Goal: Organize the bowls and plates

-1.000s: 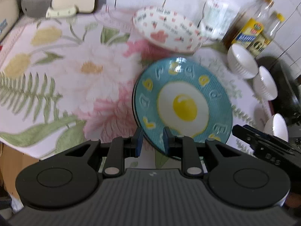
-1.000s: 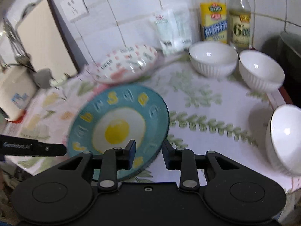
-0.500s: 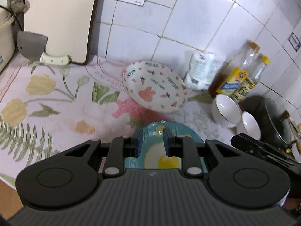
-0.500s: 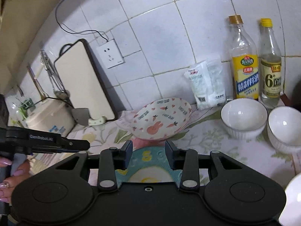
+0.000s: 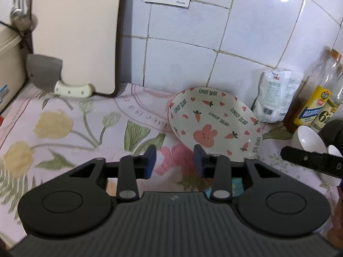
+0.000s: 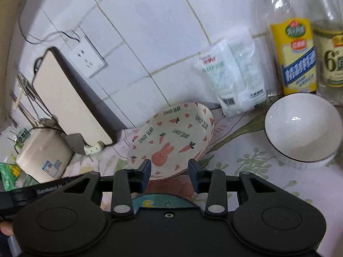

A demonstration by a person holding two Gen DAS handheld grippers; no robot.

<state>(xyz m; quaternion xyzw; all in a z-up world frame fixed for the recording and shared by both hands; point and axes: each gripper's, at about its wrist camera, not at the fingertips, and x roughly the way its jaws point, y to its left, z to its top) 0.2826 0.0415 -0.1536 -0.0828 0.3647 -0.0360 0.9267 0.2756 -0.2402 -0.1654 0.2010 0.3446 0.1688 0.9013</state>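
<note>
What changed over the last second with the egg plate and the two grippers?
Both grippers moved off the egg-pattern plate, now only a teal sliver under them, toward the bunny plate by the wall. The left gripper let the plate go: its jaws have just been opening and nothing is between them. The right gripper is open and empty too. The bunny plate, white bowl and bottles stayed put.
</note>
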